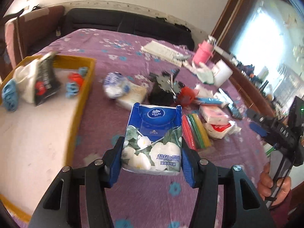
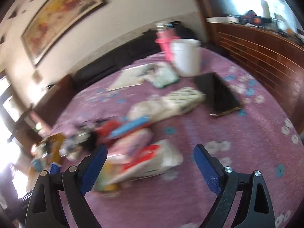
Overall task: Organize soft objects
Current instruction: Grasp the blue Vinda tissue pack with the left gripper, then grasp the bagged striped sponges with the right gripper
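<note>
My left gripper (image 1: 151,160) is shut on a blue and white Vinda tissue pack (image 1: 153,138), held above the purple flowered tablecloth (image 1: 148,195). To its left stands a yellow-rimmed tray (image 1: 83,95) holding a black packet (image 1: 45,81), a white bag and small blue and red soft items. More tissue packs (image 1: 214,115) and coloured cloths (image 1: 195,133) lie to the right. In the right wrist view my right gripper (image 2: 150,163) stands open above a red and white tissue pack (image 2: 150,161), with nothing pressed between its fingers. That gripper also shows at the left view's right edge, in a hand (image 1: 273,184).
A pink bottle (image 2: 165,43), a white cup (image 2: 187,57) and a black phone (image 2: 218,94) stand at the far side. A keyboard (image 1: 161,52), a black clump (image 1: 165,87) and a blue-white bag (image 1: 114,84) lie mid-table. A wooden headboard (image 2: 266,60) borders the right.
</note>
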`<state>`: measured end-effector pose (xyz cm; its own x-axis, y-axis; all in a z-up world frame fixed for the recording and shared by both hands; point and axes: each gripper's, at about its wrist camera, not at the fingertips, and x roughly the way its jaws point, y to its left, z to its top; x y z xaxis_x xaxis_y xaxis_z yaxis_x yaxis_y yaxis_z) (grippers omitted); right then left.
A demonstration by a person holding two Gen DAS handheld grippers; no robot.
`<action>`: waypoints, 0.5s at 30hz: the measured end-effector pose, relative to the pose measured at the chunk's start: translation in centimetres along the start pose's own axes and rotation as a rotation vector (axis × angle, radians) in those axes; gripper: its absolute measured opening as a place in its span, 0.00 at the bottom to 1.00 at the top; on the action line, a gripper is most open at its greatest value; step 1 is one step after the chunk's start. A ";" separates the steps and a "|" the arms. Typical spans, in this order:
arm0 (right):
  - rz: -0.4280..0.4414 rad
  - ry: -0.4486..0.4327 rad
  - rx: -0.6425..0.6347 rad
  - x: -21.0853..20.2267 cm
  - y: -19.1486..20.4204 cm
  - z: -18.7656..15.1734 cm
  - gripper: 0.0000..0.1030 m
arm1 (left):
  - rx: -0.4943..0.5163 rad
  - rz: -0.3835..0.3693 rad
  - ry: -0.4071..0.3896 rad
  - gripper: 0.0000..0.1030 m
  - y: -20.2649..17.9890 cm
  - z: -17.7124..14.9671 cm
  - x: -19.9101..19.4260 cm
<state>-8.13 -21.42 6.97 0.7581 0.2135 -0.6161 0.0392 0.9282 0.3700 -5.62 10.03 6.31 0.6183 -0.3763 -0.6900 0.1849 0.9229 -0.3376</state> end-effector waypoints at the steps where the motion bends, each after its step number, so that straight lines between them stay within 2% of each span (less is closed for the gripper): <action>1: 0.050 0.047 -0.039 0.5 1.4 -0.2 0.92 | -0.012 -0.003 -0.010 0.51 0.6 -0.1 -0.8; 3: 0.167 0.157 -0.084 2.0 3.7 -1.3 0.92 | -0.023 0.007 -0.031 0.52 1.6 -0.5 -2.2; 5: 0.235 0.264 -0.130 3.9 6.1 -2.8 0.92 | -0.032 0.028 -0.052 0.52 2.5 -0.8 -3.6; 7: 0.187 0.305 -0.201 5.6 7.9 -3.8 0.92 | -0.046 0.054 -0.072 0.52 3.8 -0.8 -4.6; 10: 0.134 0.327 -0.229 7.6 8.8 -4.0 0.92 | -0.094 0.084 -0.099 0.52 6.3 -0.9 -6.2; 15: 0.011 0.322 -0.262 10.2 9.6 -3.4 0.90 | -0.167 0.125 -0.149 0.52 9.7 -0.8 -8.4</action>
<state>-2.25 -9.33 1.86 0.5138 0.2696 -0.8145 -0.1661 0.9626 0.2139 -9.59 22.05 8.32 0.7364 -0.2322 -0.6354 -0.0217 0.9307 -0.3652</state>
